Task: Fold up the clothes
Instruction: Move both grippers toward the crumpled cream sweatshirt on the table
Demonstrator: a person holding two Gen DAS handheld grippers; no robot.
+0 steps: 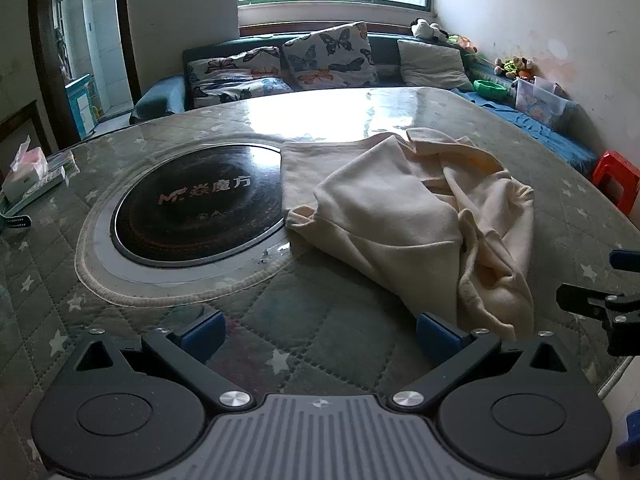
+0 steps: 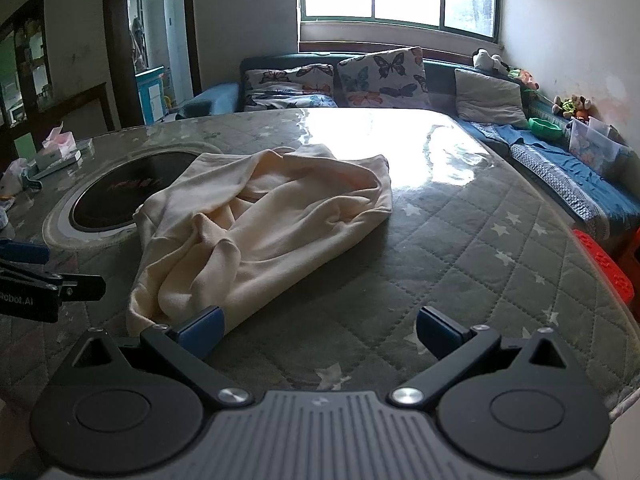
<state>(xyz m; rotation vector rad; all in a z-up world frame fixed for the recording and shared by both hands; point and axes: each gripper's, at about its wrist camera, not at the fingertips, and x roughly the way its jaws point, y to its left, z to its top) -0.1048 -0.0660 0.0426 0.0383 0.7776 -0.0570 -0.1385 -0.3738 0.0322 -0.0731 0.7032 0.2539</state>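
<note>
A cream garment [image 1: 404, 216] lies crumpled on the quilted table, partly over the edge of the black hob. In the right wrist view the same cream garment [image 2: 256, 220] spreads left of centre. My left gripper [image 1: 318, 334] stands open near the table's front edge, its right fingertip [image 1: 434, 330] just beside the cloth's near corner. My right gripper [image 2: 318, 330] is open too, its left fingertip [image 2: 202, 328] in front of the garment's near hem; touching or not, I cannot tell. Nothing sits between either pair of fingers. Each gripper shows at the other view's side edge.
A round black induction hob [image 1: 196, 208] is set into the table [image 1: 320, 344] at left. A tissue pack and boxes [image 1: 32, 172] lie at the far left edge. A sofa with butterfly cushions [image 1: 332, 56] runs behind. A red stool [image 1: 616, 176] stands at right.
</note>
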